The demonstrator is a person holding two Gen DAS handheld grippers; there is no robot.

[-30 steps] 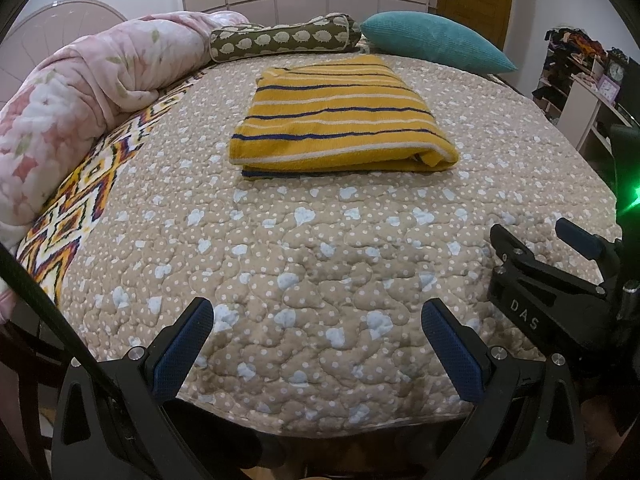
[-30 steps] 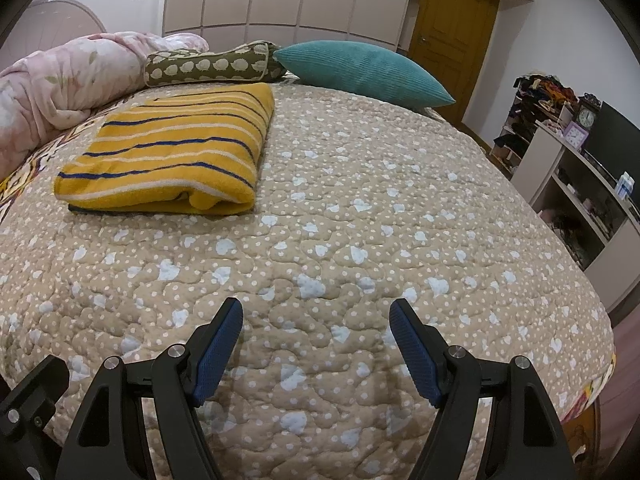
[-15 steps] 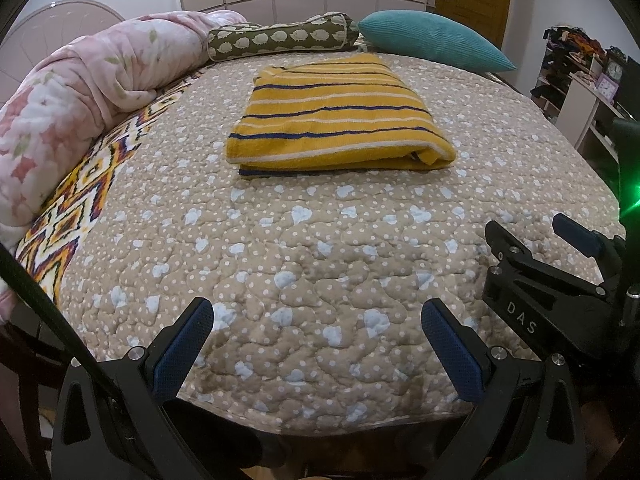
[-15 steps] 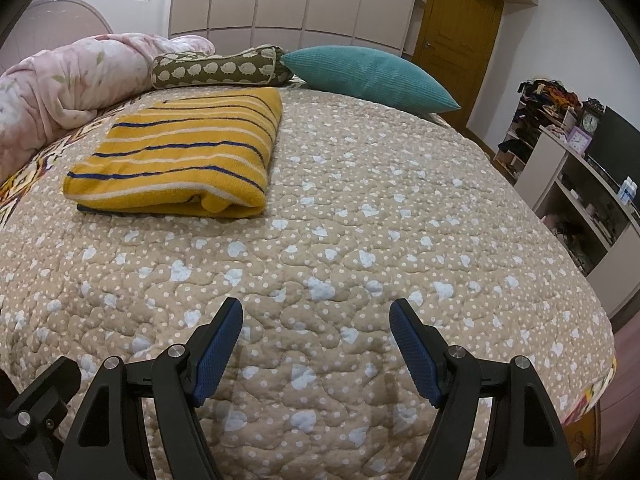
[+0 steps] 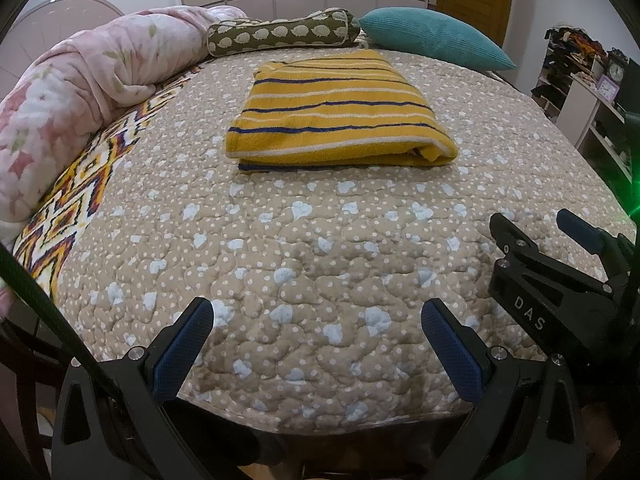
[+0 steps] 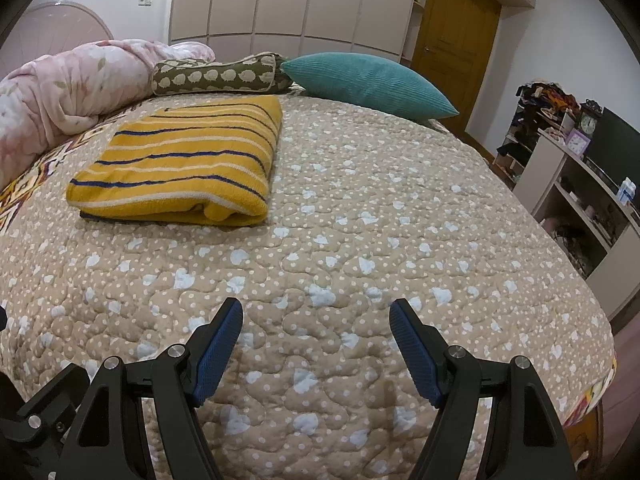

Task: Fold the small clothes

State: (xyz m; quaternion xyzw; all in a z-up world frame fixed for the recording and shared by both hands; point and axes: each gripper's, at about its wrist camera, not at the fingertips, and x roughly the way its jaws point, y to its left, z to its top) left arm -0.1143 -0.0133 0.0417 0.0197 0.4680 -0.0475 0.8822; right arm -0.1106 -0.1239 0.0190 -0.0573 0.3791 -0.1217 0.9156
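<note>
A yellow garment with blue and white stripes (image 5: 336,120) lies folded into a flat rectangle on the beige dotted quilt (image 5: 320,256), toward the far middle of the bed. In the right wrist view the same folded garment (image 6: 180,164) sits at the left. My left gripper (image 5: 318,322) hangs open over the quilt's near edge, well short of the garment, with nothing between its blue pads. My right gripper (image 6: 316,320) is also open and empty above the near part of the quilt. Its black body (image 5: 560,280) shows at the right of the left wrist view.
A rolled pink floral duvet (image 5: 80,100) lines the bed's left side. An olive patterned bolster (image 5: 280,32) and a teal pillow (image 5: 432,40) lie at the head. White shelves (image 6: 580,208) with clutter and clocks stand to the right, a wooden door (image 6: 452,40) behind.
Both grippers have drawn back and lifted slightly, so the folded garment sits a little farther off. Neither gripper changed its opening.
</note>
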